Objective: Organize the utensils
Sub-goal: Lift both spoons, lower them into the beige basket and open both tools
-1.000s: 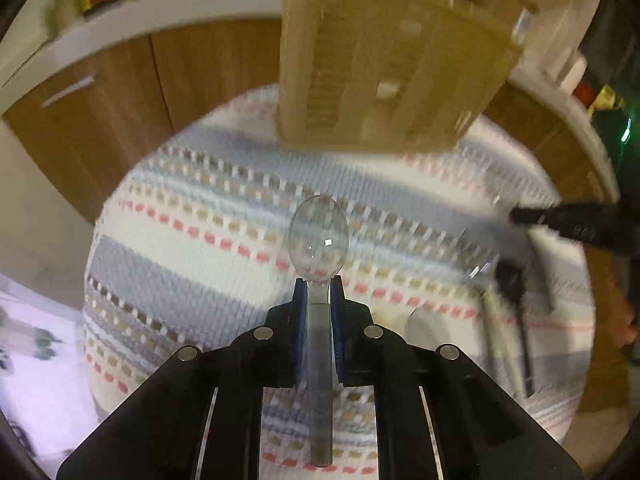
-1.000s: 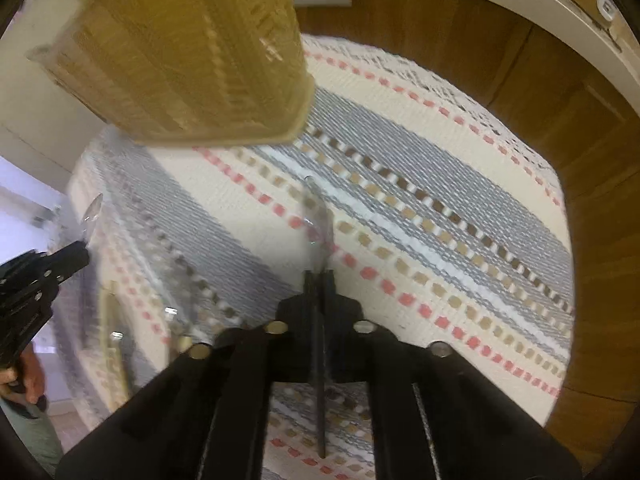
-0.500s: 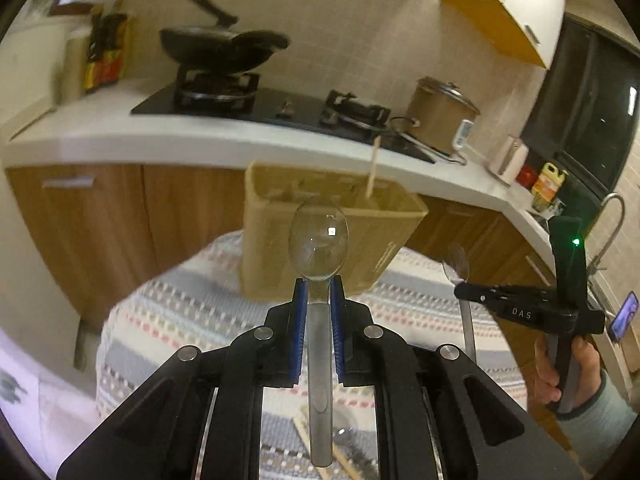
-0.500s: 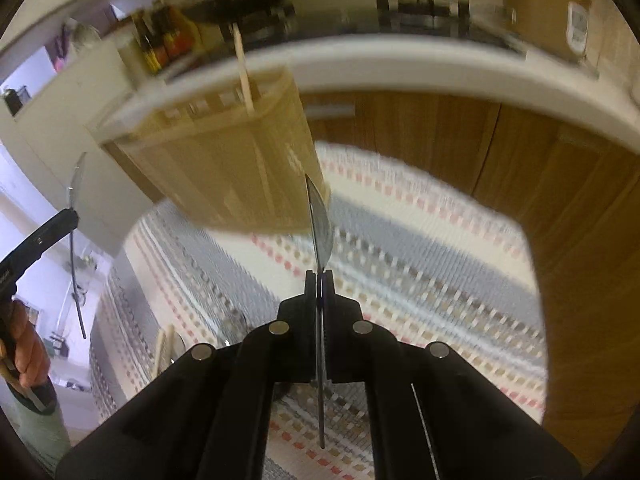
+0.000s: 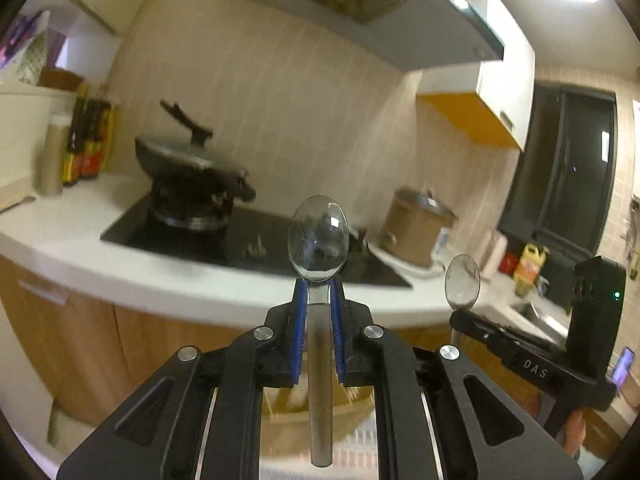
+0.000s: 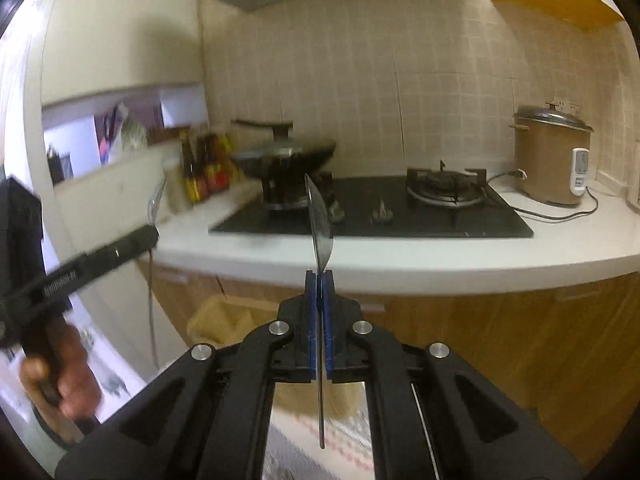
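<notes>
Each hand-held gripper is closed on a spoon, carried in the air above the basket: the left hand-held gripper (image 5: pixel 319 300) pinches a spoon (image 5: pixel 319 240) flat by its neck, the right hand-held gripper (image 6: pixel 319 292) is clamped on a second spoon (image 6: pixel 320 216) seen edge-on. The carry step seems in hand; next, each spoon needs lowering handle-first into the basket (image 6: pixel 224 320). Only a blurred corner of the basket shows, its inside hidden, and the striped surface (image 6: pixel 344 428) is mostly blocked.

The left gripper (image 5: pixel 319 294) clamps a clear spoon (image 5: pixel 318 240) by its neck, bowl up. To the right, the right gripper (image 5: pixel 460 316) holds another spoon (image 5: pixel 462 282) upright.
</notes>
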Tool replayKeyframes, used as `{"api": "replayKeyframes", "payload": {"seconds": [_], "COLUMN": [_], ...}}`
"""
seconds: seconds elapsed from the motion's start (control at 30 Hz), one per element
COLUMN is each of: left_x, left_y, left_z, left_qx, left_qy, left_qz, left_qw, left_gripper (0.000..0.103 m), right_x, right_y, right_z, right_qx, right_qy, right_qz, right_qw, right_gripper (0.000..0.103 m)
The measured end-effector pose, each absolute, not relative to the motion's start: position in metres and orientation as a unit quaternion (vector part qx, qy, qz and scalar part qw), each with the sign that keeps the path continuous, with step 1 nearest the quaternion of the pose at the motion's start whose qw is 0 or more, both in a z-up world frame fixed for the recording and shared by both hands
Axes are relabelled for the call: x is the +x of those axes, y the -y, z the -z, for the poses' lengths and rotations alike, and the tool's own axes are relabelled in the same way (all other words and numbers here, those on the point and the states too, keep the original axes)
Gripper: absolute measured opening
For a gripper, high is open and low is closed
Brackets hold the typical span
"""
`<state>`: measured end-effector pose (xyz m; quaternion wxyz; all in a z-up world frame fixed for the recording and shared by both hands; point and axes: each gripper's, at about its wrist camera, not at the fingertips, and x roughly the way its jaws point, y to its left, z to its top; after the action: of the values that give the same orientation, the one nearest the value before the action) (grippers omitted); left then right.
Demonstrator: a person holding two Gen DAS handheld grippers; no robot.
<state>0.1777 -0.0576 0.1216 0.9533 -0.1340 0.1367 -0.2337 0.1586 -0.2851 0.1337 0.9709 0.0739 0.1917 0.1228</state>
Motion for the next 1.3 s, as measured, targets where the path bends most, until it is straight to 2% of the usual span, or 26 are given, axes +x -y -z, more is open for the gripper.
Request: {"api": "replayKeyframes", "payload": {"seconds": [0.2, 0.53, 0.97, 1.07, 1.3], "left_x": [0.202, 0.241, 0.241, 0.237, 0.219], "left_y": [0.047, 0.042, 0.043, 0.038, 0.027], "left_z": [-0.111, -0.063, -0.043, -0.044, -0.051], "left_qx": [-0.156, -0.154, -0.133, -0.138, -0.135], "left_qy": [-0.078, -0.095, -0.115, -0.123, -0.137], "left_qz": [0.187, 0.151, 0.154, 0.155, 0.154], "left_qw": [0.967, 0.972, 0.972, 0.970, 0.969], "left_gripper": [0.010, 0.010, 0.011, 0.018, 0.020], "right_x": [0.187, 0.217, 0.215, 0.210, 0.190], "right_y": [0.278, 0.267, 0.267, 0.268, 0.276], "right_z": [-0.125, -0.077, -0.051, -0.051, -0.054], "right_qx": [0.080, 0.062, 0.073, 0.073, 0.095], "right_qy": [-0.142, -0.124, -0.148, -0.158, -0.183], "right_qz": [-0.102, -0.097, -0.116, -0.118, -0.129], "right_qw": [0.981, 0.986, 0.979, 0.978, 0.970], "right_gripper": [0.001, 0.001, 0.002, 0.003, 0.006]}}
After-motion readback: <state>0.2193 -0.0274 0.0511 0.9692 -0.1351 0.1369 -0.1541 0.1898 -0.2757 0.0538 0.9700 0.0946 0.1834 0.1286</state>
